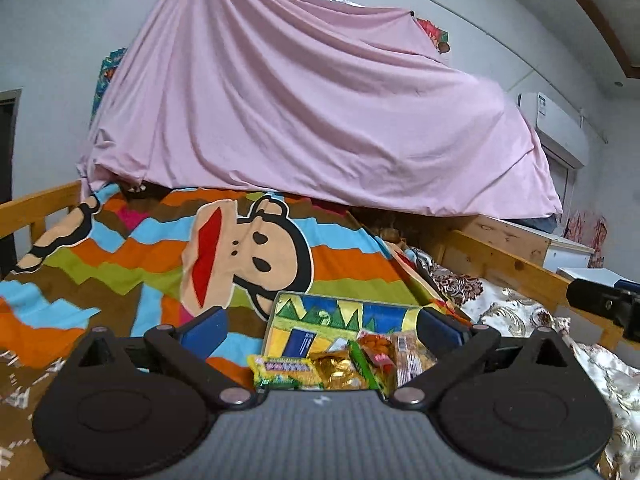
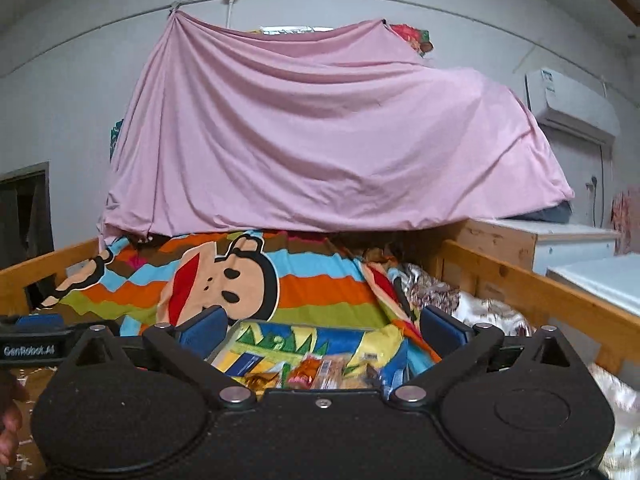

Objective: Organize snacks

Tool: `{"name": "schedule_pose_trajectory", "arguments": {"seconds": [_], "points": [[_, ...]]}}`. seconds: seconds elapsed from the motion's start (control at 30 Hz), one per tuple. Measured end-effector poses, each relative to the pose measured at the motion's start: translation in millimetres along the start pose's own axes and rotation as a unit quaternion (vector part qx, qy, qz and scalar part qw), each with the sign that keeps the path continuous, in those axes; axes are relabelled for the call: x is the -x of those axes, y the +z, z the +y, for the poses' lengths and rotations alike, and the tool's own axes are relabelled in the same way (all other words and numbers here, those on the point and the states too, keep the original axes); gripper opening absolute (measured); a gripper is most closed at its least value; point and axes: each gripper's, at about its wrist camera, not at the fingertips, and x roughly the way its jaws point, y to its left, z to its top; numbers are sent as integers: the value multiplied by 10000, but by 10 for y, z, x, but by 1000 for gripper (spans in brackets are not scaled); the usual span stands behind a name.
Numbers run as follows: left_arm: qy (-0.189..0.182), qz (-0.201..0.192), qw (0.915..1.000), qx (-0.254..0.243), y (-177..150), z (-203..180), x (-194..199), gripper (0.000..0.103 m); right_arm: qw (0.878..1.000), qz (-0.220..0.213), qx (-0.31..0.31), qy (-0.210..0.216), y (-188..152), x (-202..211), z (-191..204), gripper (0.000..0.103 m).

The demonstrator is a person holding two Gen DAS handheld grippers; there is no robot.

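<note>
A colourful open box [image 1: 360,314] lies on the bed. It holds several snack packets: a green-yellow packet [image 1: 282,370], a gold wrapper [image 1: 336,372] and a red-orange packet [image 1: 378,350]. My left gripper [image 1: 322,326] hovers just before the box, open wide, with nothing pressed between its blue pads [image 1: 206,326]. In the right wrist view the same box [image 2: 288,338] and its snacks [image 2: 316,372] sit low between the fingers of my right gripper [image 2: 323,329], which is also open and empty. Each gripper shows at the edge of the other's view: the right gripper [image 1: 608,304] and the left gripper [image 2: 32,340].
A striped blanket with a monkey face [image 1: 248,252] covers the bed, with a floral quilt [image 1: 500,312] to its right. Wooden rails [image 1: 508,268] run along both sides. A pink sheet [image 1: 300,112] hangs at the back. White cabinets [image 2: 596,280] stand beyond the right rail. A hand [image 2: 8,420] shows at lower left.
</note>
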Motion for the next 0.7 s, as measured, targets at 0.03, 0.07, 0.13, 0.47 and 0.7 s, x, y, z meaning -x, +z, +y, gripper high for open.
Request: {"name": "schedule_pose_trajectory", "arguments": {"seconds": [0.03,0.07,0.13,0.47,0.7], "points": [[17,6,10000,7,-25,6,72,103,10000,15,-25,32,-12,55,3,102],[37,13,10000,17,-55,11,144,103,9999,39,-33,90,-31,119,9,102],[57,37,10000,-12,-116,22,259,103,9998,103,33,159,-74,201,50,102],[309,197,9993,75,-406,181,620,103,9986,331,147,395,-328,489,317,102],[370,285,9989,87,-543,260,729,103,9974,639,-76,325,-453,532,304,102]]}}
